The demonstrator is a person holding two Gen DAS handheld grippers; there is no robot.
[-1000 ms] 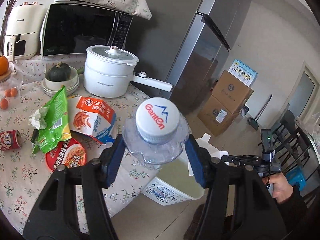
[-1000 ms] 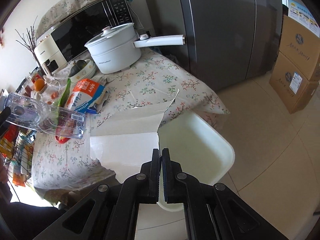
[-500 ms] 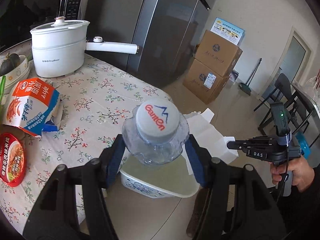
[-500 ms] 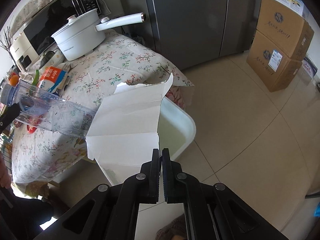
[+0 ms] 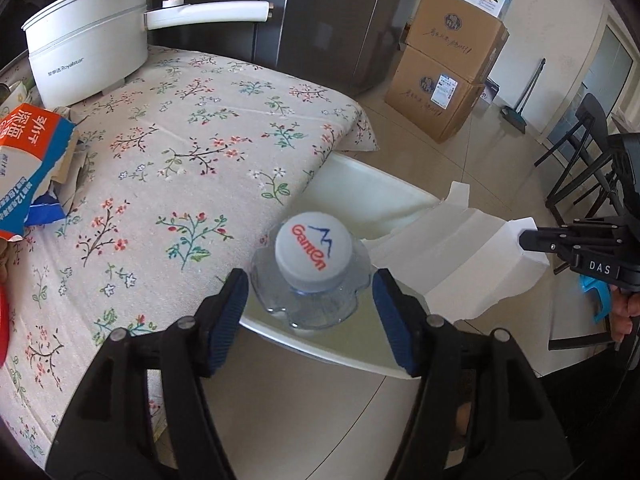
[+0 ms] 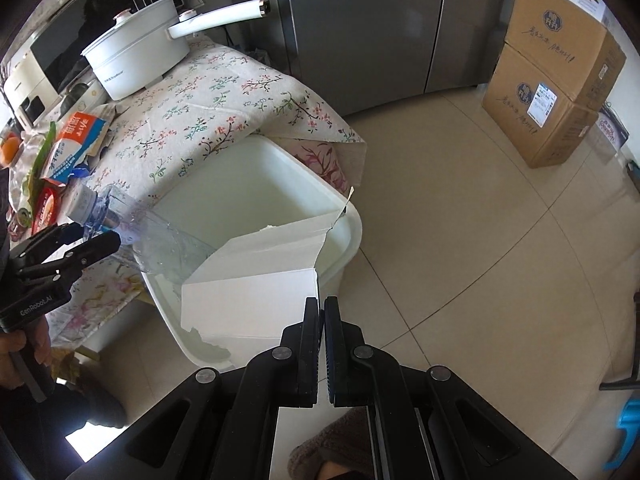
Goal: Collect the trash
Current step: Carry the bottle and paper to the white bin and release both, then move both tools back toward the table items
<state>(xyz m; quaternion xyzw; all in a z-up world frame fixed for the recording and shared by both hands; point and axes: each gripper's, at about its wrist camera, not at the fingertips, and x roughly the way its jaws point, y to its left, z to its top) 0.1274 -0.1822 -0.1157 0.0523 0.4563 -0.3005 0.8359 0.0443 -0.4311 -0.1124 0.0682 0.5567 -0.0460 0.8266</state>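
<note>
My left gripper [image 5: 310, 304] stands open; its pads no longer touch the clear plastic bottle [image 5: 314, 264] with the white cap. The bottle hangs between them, base down, over the white trash bin [image 5: 360, 196] beside the table. In the right wrist view the bottle [image 6: 160, 236] slants into the bin [image 6: 256, 196], next to the left gripper [image 6: 96, 236]. My right gripper [image 6: 322, 312] is shut on a torn white cardboard piece [image 6: 256, 284] held over the bin's near edge. The cardboard also shows in the left wrist view [image 5: 460, 256].
The floral-cloth table [image 5: 168, 160] carries a white pot [image 5: 88, 36], an orange and blue torn carton [image 5: 28, 164] and a red lid [image 6: 46, 210]. Stacked cardboard boxes [image 6: 556, 76] stand by the fridge [image 6: 360, 20]. Black chairs [image 5: 580, 160] stand at the right.
Both grippers have moved from over the table to over the bin. My left gripper's jaws have spread, and the bottle has tipped down into the bin. The right still grips the cardboard.
</note>
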